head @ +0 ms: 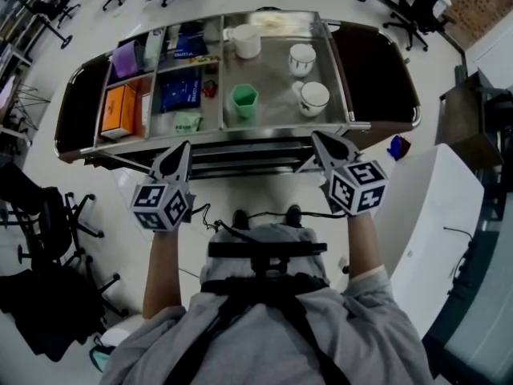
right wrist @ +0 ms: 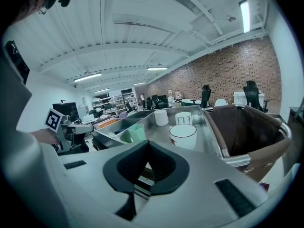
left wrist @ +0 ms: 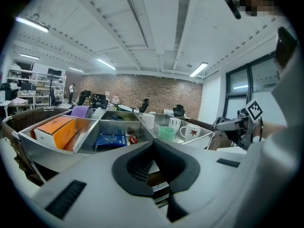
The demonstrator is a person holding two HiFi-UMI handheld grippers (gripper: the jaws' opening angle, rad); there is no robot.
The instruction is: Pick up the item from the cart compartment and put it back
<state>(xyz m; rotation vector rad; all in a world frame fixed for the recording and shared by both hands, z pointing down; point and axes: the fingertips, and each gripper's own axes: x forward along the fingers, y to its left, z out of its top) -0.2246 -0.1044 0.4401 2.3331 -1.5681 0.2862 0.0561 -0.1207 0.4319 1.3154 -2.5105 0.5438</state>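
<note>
Cart [head: 204,139] of steel compartments stood just beyond both claws, with a dark bag [head: 377,70] hung at its right end. Left claw [head: 183,146] was fully closed with nothing between its jaws, its tip just short of the cart's near rim, in front of the left compartments. Right claw [head: 319,138] was likewise closed and empty, its tip at the near rim by the large right compartment. Every item lay in the cart, none lifted; which one the task meant could not be told. Left compartments held an orange box [head: 119,109] at near left, a blue packet [head: 180,89] just right of it, and a purple object [head: 126,58] at far left. The right compartment held a green cup [head: 244,100] upright by its left wall, a near mug [head: 313,97], a far mug [head: 302,58] and a white cup [head: 247,41] farthest away.
</note>
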